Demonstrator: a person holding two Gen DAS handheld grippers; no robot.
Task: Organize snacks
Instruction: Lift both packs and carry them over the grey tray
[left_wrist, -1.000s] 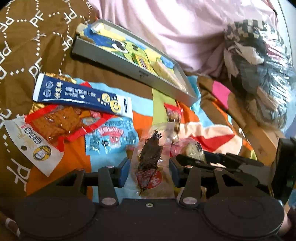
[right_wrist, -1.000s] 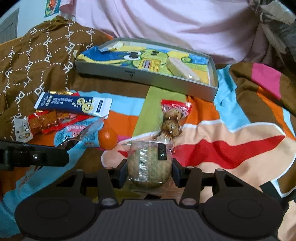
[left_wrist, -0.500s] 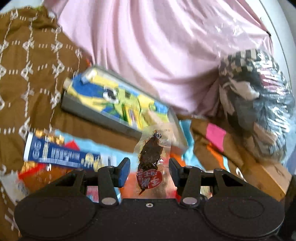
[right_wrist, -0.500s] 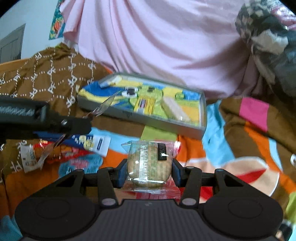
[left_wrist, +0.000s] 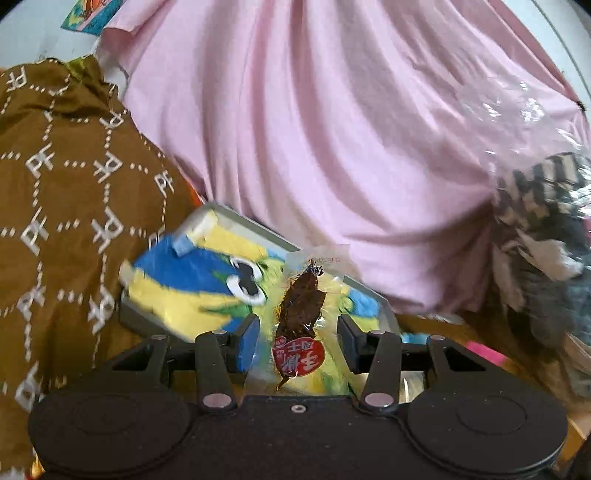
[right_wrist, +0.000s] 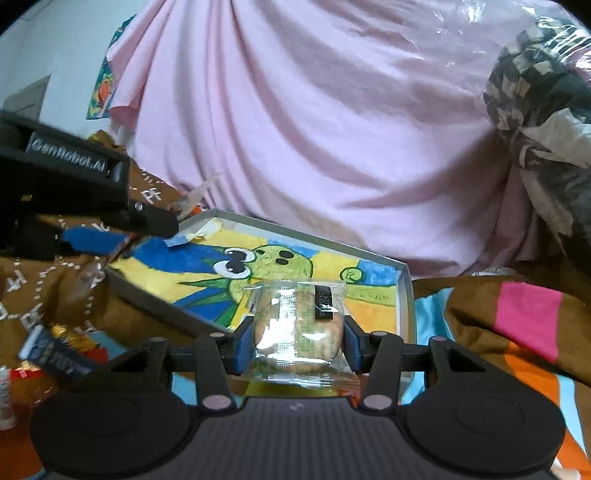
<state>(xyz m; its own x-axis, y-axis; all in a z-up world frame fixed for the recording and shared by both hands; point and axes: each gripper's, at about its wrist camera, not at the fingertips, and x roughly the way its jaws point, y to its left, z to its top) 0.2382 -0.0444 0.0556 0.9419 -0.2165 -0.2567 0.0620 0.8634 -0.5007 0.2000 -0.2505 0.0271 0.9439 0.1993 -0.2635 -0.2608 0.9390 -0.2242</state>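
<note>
Left gripper (left_wrist: 297, 332): blue pads stand apart either side of a clear packet of dark dried meat with a red label (left_wrist: 300, 314); whether they grip it, cannot tell. The packet's long axis points forward, over the shallow grey tray with the cartoon lining (right_wrist: 404, 291). Right gripper (right_wrist: 298, 341): clamped on a clear-wrapped round biscuit (right_wrist: 298, 328), at the tray's near right corner; the nearer arm, judged ready to drop.
</note>
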